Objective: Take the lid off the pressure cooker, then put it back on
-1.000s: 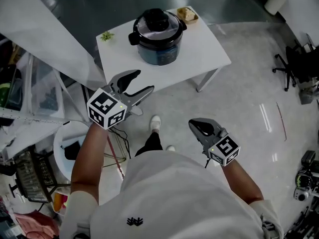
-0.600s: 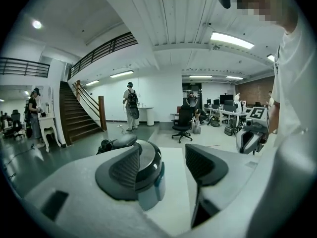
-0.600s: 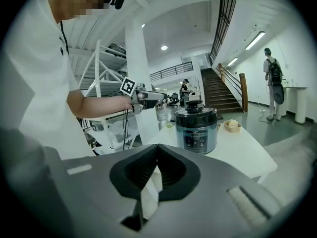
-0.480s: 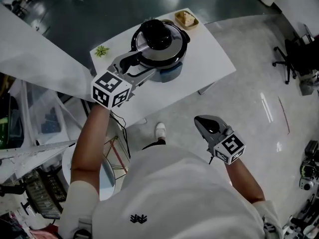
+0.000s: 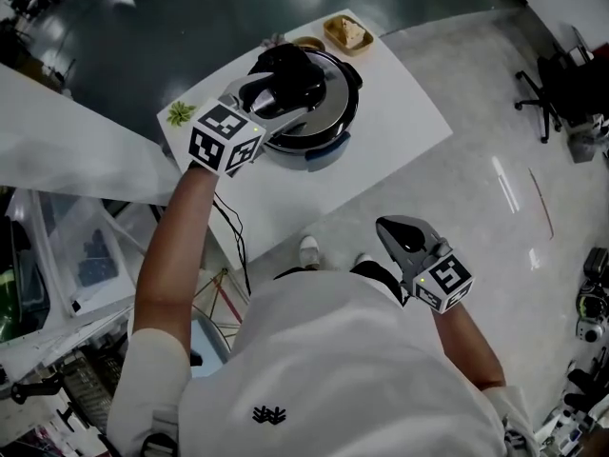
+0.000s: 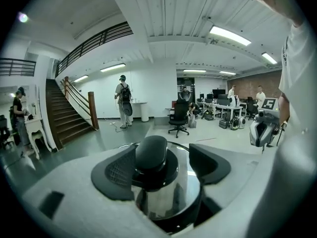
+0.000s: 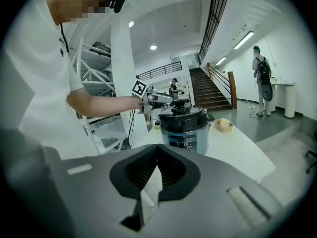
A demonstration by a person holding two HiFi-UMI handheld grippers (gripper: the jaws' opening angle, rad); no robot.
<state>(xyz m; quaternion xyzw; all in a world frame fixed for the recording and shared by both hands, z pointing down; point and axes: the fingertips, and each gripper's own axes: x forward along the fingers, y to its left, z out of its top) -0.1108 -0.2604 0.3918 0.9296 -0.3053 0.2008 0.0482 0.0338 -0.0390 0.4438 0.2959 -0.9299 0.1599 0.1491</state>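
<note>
Left gripper view: the black round knob of the shiny steel lid stands between the left gripper's wide, opening jaws, nearer the left-hand pad. The lid sits on the dark pressure cooker on the white table. The right gripper, jaws together and empty, hangs well apart from the cooker.

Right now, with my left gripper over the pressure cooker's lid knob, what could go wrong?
The left gripper is opening its jaws around the lid knob, which sits nearer one pad; closing off-centre could slip or tilt the lid. The right gripper is shut, away from the table, so nothing steadies the pressure cooker; twisting might spin it. The food dish just behind it could get knocked.
</note>
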